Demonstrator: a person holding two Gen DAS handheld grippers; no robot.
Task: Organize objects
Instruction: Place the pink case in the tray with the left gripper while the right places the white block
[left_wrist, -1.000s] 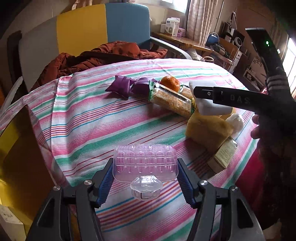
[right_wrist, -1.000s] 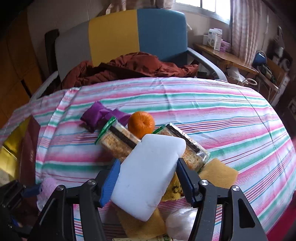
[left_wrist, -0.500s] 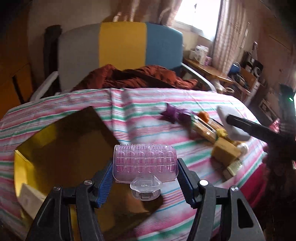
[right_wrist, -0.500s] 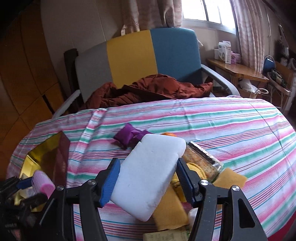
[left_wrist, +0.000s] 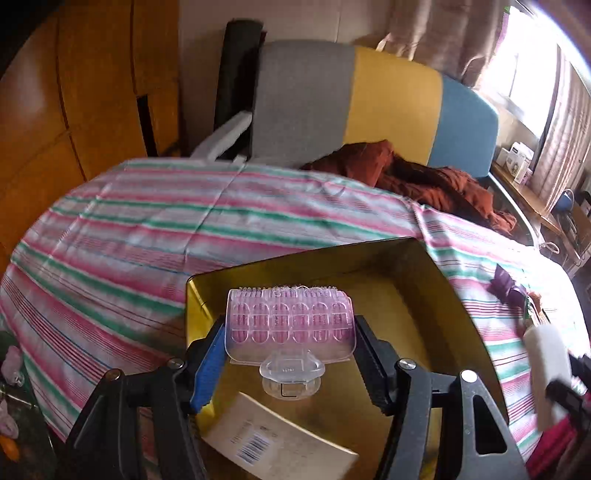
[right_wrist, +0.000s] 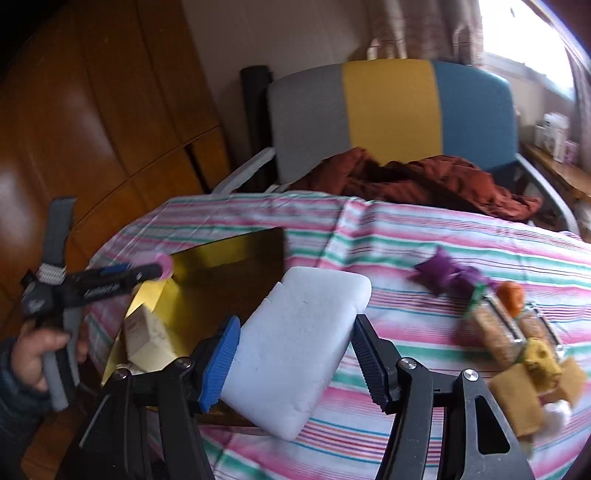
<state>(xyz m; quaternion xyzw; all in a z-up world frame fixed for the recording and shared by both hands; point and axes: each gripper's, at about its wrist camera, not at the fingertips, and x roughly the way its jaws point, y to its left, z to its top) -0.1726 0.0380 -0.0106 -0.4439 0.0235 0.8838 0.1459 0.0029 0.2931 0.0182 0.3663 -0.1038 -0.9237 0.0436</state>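
My left gripper (left_wrist: 290, 354) is shut on a pink hair roller in a clear plastic case (left_wrist: 290, 325) and holds it over a gold-lined open box (left_wrist: 417, 325) on the striped tablecloth. A cream packet with a barcode (left_wrist: 273, 439) lies in that box. My right gripper (right_wrist: 295, 354) is shut on a white sponge block (right_wrist: 299, 343), held above the table just right of the box (right_wrist: 221, 266). The left gripper (right_wrist: 162, 267) with the pink roller also shows in the right wrist view, over the box.
On the table's right lie a purple pouch (right_wrist: 439, 273), an orange (right_wrist: 511, 295), cracker packs (right_wrist: 495, 332) and yellow sponges (right_wrist: 532, 373). A chair (right_wrist: 391, 110) with a rust-red jacket (right_wrist: 417, 181) stands behind the table. Wooden cabinets (right_wrist: 92, 129) are on the left.
Both grippers have swung left, away from the pile of snacks and sponges. The left gripper with the roller now hangs over the gold box; the right one with the sponge has come beside it.
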